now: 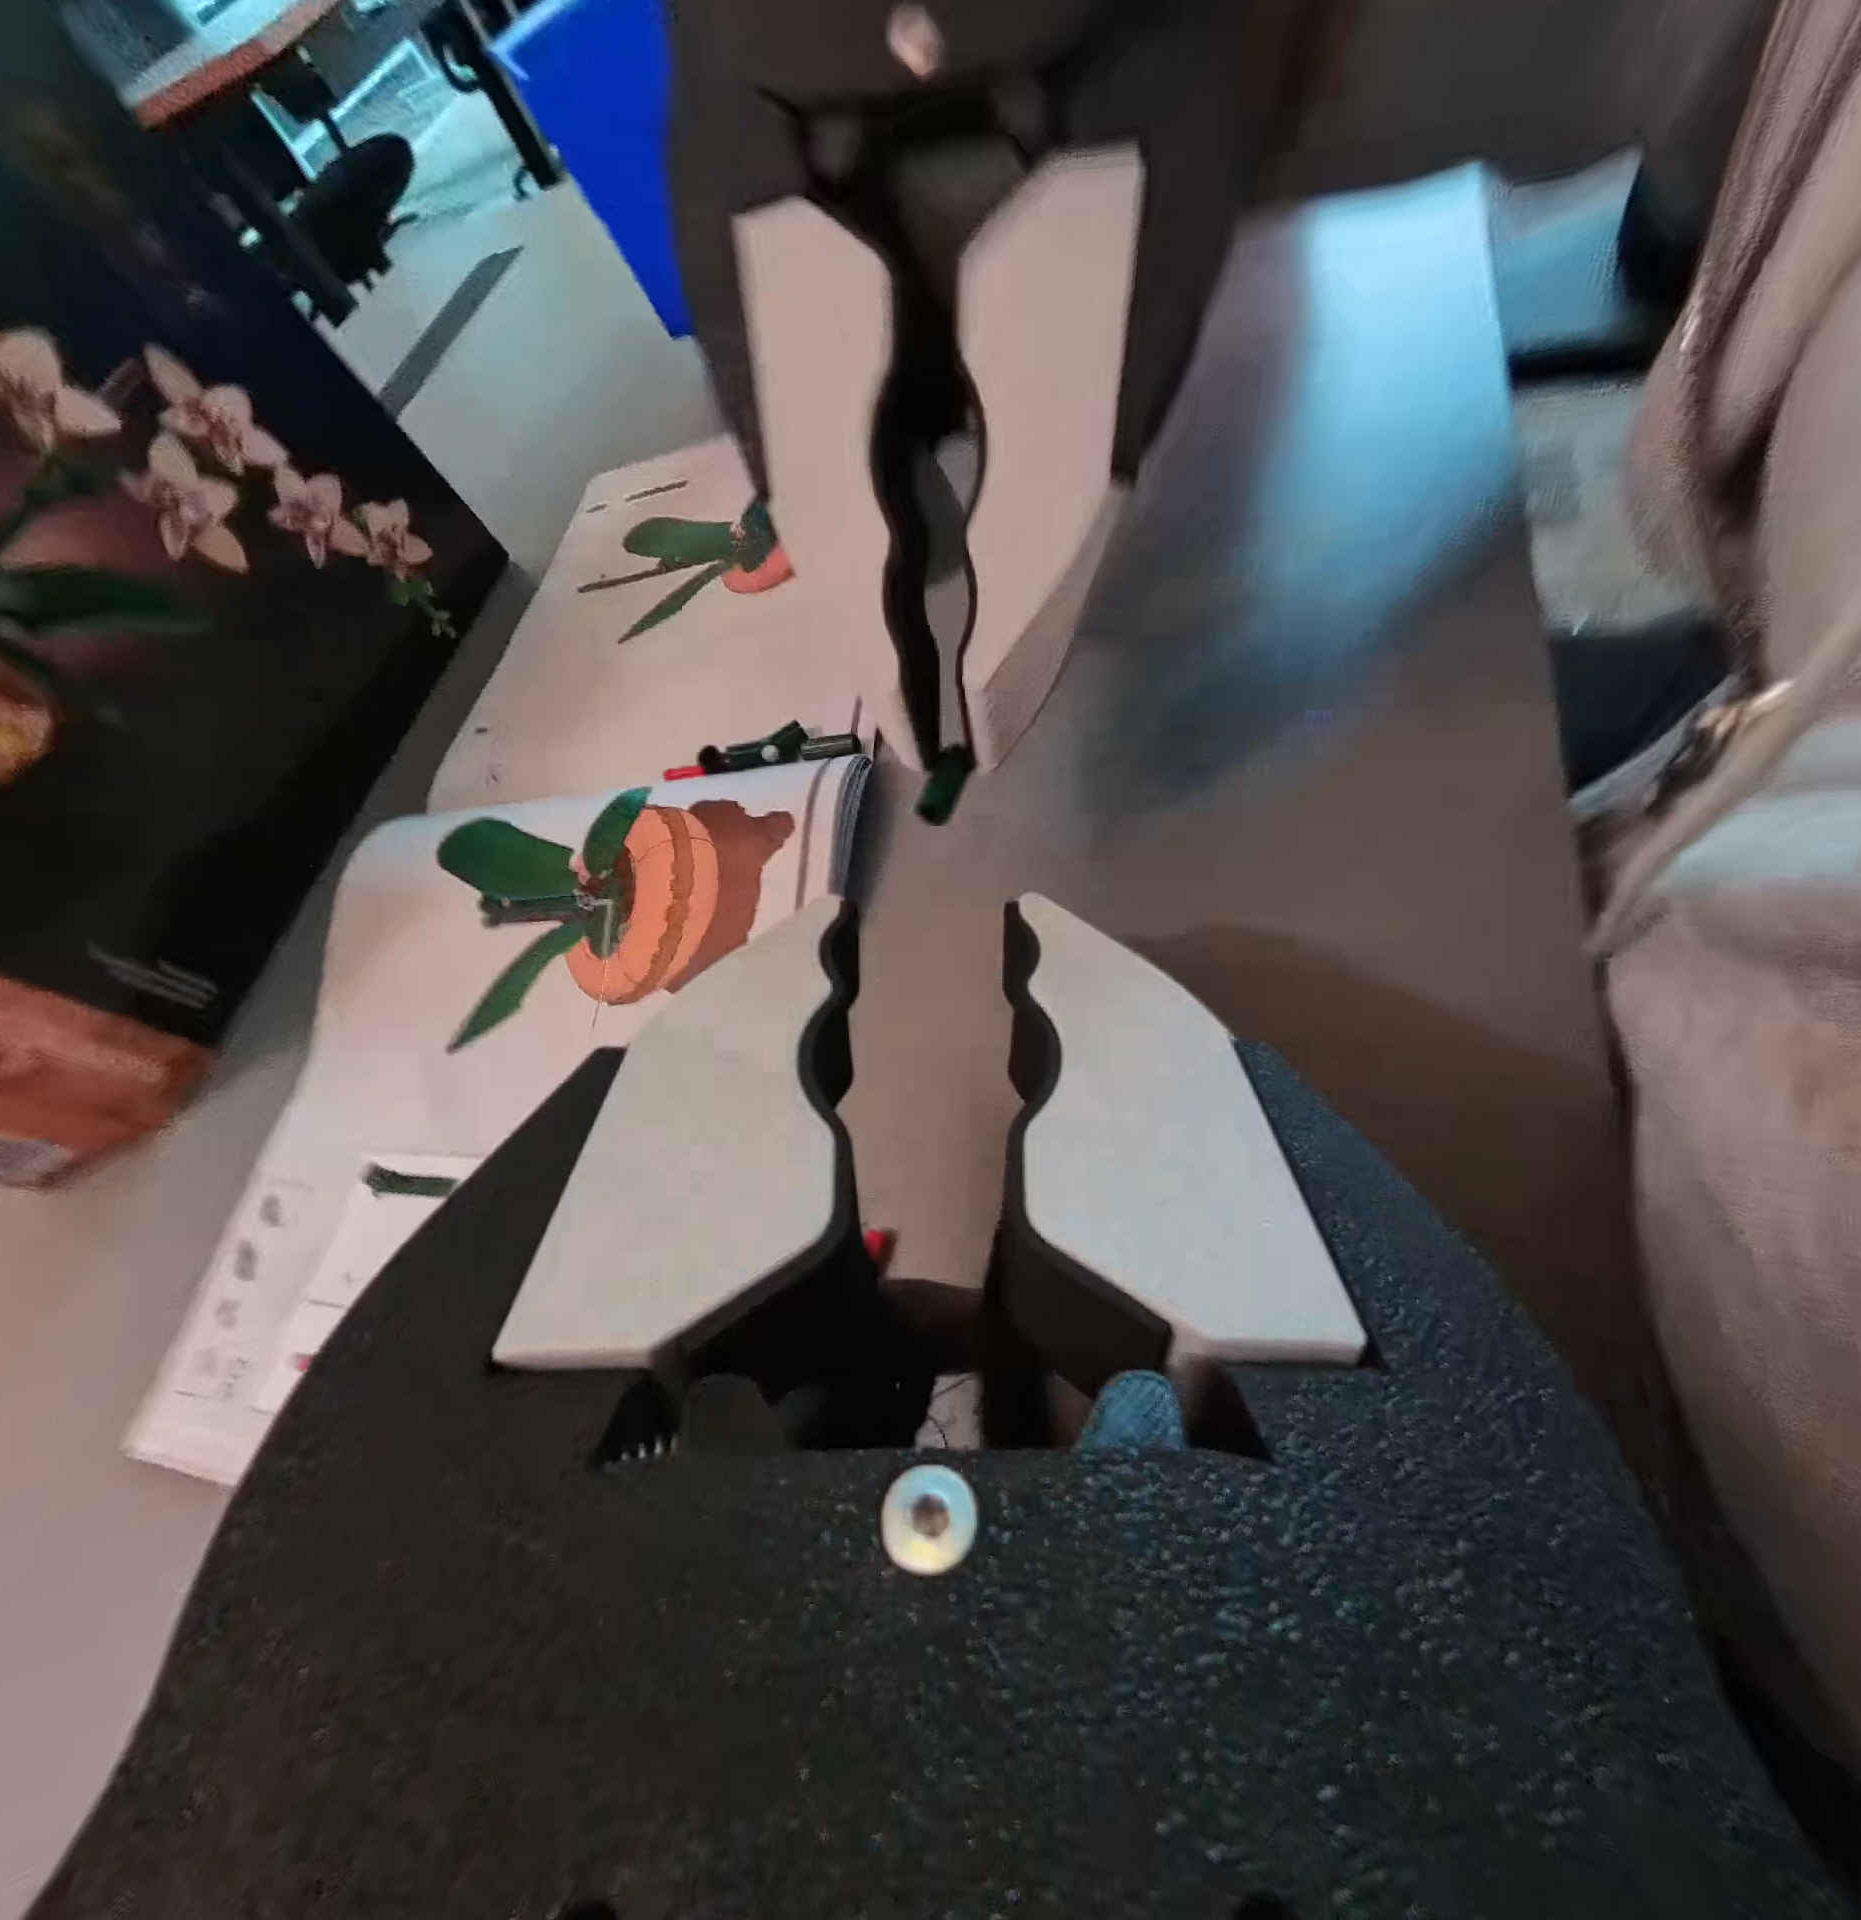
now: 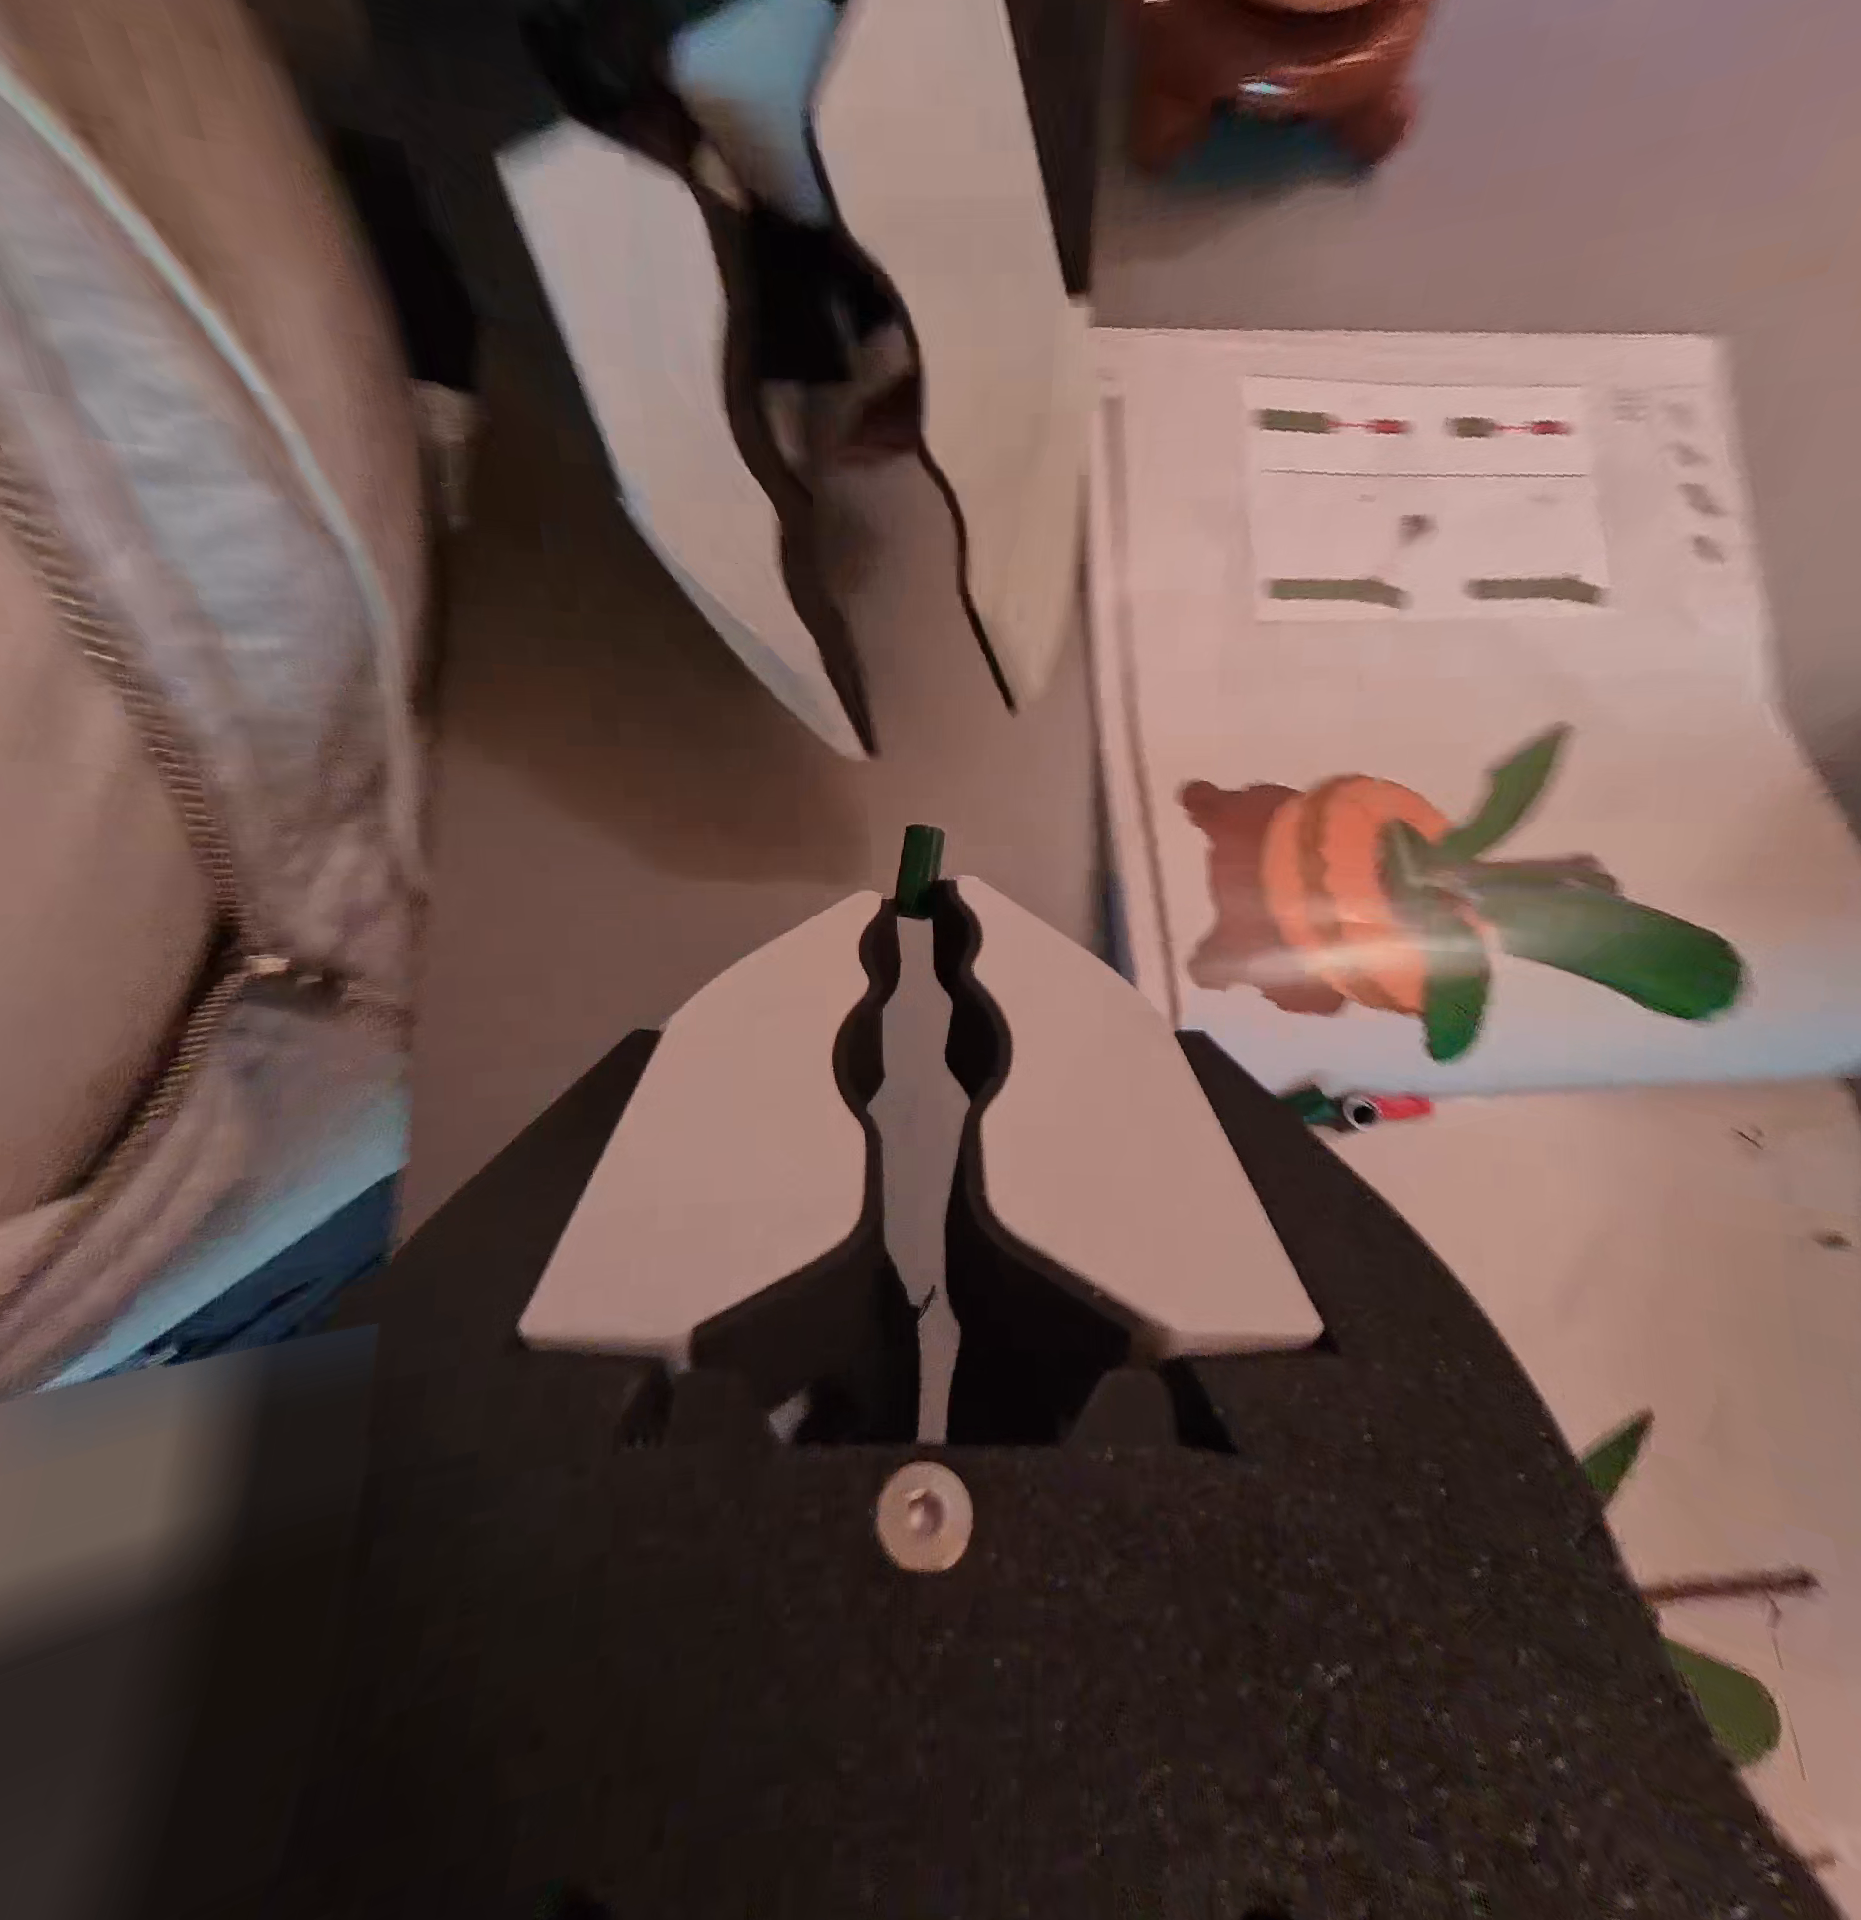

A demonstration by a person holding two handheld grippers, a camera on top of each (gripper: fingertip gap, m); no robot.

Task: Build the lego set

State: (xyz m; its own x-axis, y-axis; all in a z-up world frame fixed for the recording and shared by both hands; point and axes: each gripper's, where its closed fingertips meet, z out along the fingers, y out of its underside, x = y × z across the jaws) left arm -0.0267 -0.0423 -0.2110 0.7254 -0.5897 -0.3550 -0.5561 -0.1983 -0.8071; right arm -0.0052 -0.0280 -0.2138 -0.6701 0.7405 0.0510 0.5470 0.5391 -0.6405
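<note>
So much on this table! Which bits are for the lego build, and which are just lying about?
For the build:
- right claw pinching a small green piece
- left claw, open and empty
- instruction booklet
- loose green and red pieces

Lying about:
- flower-picture box
- brown object beyond the booklet

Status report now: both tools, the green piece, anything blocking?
Right tool shut on small green piece, tip sticking out. Left tool open, empty, facing it. Open instruction booklet beside them; nothing between the tools.
</note>
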